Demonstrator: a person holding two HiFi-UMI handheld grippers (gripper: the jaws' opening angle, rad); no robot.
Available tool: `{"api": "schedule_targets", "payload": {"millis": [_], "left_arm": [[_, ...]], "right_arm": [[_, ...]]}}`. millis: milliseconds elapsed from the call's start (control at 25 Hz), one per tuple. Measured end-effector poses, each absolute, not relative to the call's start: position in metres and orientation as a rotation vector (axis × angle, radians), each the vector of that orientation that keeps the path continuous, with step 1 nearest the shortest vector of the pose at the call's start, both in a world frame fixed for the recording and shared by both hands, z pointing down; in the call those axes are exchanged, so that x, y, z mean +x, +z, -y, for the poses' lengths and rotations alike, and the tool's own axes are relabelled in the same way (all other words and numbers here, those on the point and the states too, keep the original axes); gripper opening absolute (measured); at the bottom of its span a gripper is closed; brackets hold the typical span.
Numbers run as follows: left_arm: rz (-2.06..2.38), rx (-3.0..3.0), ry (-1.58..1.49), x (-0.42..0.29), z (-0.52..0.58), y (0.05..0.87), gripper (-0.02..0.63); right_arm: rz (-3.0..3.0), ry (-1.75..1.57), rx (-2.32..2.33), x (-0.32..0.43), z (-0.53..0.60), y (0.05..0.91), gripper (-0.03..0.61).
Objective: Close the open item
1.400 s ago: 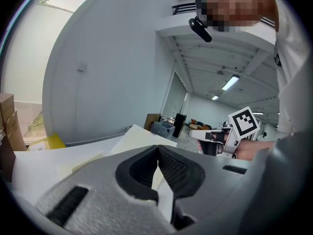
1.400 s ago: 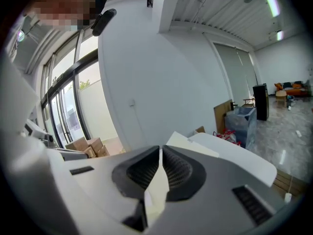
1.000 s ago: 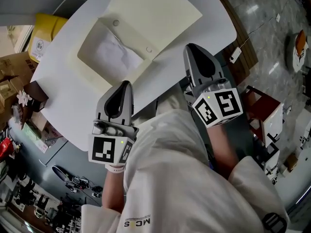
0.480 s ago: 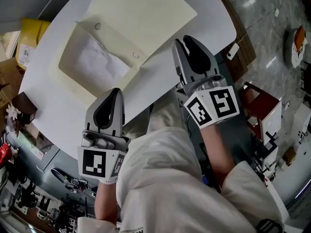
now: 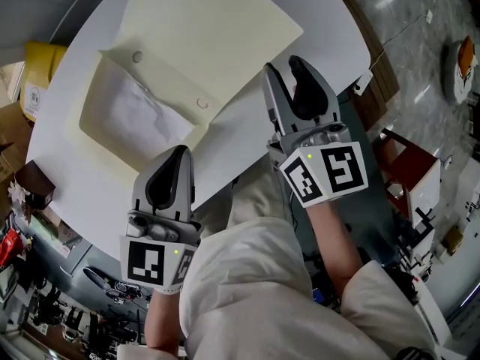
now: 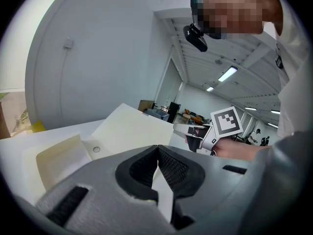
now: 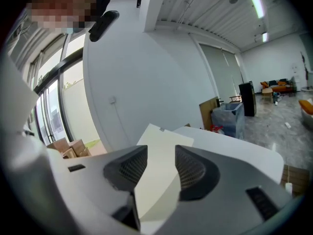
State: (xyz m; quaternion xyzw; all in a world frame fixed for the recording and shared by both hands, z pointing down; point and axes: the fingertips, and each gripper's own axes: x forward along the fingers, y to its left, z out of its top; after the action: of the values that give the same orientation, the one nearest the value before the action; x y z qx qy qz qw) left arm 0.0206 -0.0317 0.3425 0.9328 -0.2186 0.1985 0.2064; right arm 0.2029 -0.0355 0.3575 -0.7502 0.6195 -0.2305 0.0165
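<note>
A cream document folder [image 5: 112, 118] lies open on the white round table [image 5: 330, 21], its big flap [image 5: 210, 28] spread toward the far side and white paper showing in its pocket. My right gripper [image 5: 283, 66] hovers at the flap's near right edge. Its jaws are opening, and the flap [image 7: 159, 151] shows only through the gap beyond them, with nothing pressed. My left gripper [image 5: 178, 151] is shut on nothing, over the table's near rim just short of the pocket. In the left gripper view the folder [image 6: 124, 126] lies ahead of the shut jaws.
A yellow box [image 5: 34, 73] and cardboard boxes stand off the table's left side. Cluttered shelves [image 5: 45, 306] lie at lower left. A red-and-white frame [image 5: 409, 178] stands on the grey floor at right. A person's white sleeves fill the foreground.
My right gripper's jaws have parted from shut to wide apart. Both grippers sit slightly further left in the picture, and the folder has shifted left with the camera.
</note>
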Motion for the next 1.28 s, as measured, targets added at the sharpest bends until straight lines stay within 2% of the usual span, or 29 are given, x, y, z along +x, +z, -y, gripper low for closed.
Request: {"api": "schedule_targets", "payload": {"millis": [480,1280], "left_arm": [[0.603,2.549,0.585,0.029,0.033,0.374,0.026],[0.655,2.497,0.591,0.009,0.035,0.393,0.026]], "right_arm": [[-1.833,-0.882,-2.253,0.225,0.049,0.412,0.196],[-1.931,-1.089,-2.07,0.162,0.056,0.466,0.195]]}}
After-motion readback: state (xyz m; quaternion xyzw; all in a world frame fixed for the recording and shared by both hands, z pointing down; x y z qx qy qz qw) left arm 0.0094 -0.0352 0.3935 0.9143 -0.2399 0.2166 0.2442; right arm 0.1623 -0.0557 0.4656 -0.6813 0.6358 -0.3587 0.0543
